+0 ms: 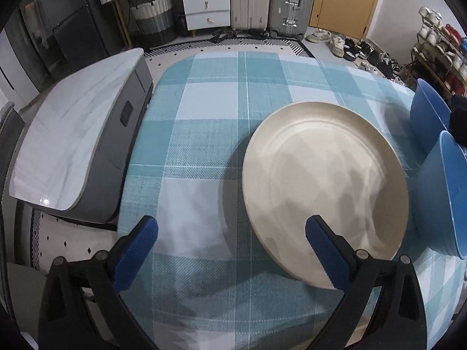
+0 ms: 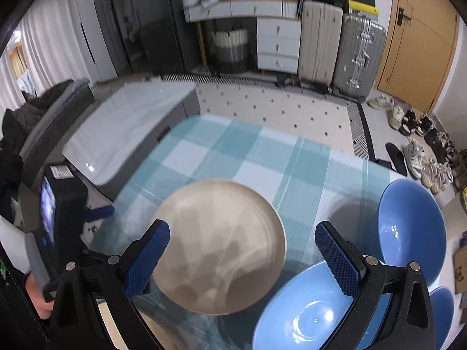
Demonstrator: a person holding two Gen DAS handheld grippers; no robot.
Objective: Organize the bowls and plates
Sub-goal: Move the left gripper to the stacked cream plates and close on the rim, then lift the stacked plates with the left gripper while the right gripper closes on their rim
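Right wrist view: both hand-held grippers wide open, empty; cream plate [image 2: 219, 248] beside blue bowls [image 2: 411, 230]

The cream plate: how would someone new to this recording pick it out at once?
Find the table under the teal-and-white checked cloth. The cream plate lies flat on it, left of the blue bowls. It is the only pale, shallow, wide dish; its neighbours are deep and blue.

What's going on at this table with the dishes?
A person holds two blue-padded tongs over a teal checked tablecloth, sorting dishes. The left tongs and right tongs are both open and hold nothing. A round beige plate lies flat; beside it sit glossy blue bowls. Nothing looks stacked yet.
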